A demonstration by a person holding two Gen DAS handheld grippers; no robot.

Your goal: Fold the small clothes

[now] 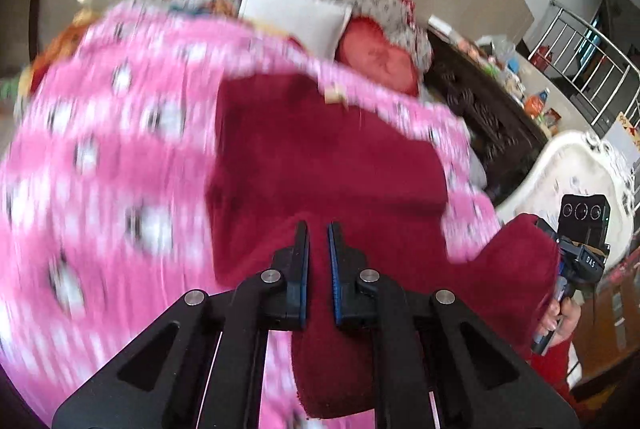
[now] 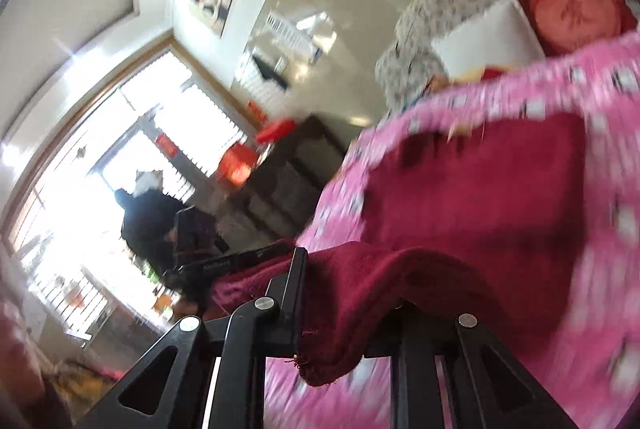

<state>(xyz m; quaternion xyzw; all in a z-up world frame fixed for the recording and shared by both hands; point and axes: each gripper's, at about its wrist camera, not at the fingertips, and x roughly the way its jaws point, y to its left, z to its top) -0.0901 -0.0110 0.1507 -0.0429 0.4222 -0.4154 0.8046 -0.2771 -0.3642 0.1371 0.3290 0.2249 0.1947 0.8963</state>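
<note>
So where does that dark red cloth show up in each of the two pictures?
Left wrist view: the dark red cloth fills the centre and lower middle, running down between the jaws over the pink patterned blanket.
Right wrist view: the dark red cloth sits right of centre and drapes over the jaws at the bottom.
Shared landmark: the red heart-shaped cushion beside the white pillow.

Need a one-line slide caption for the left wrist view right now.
Left gripper shut on the dark red fleece garment, lifting it above the pink patterned blanket, right gripper holding the far corner.
</note>
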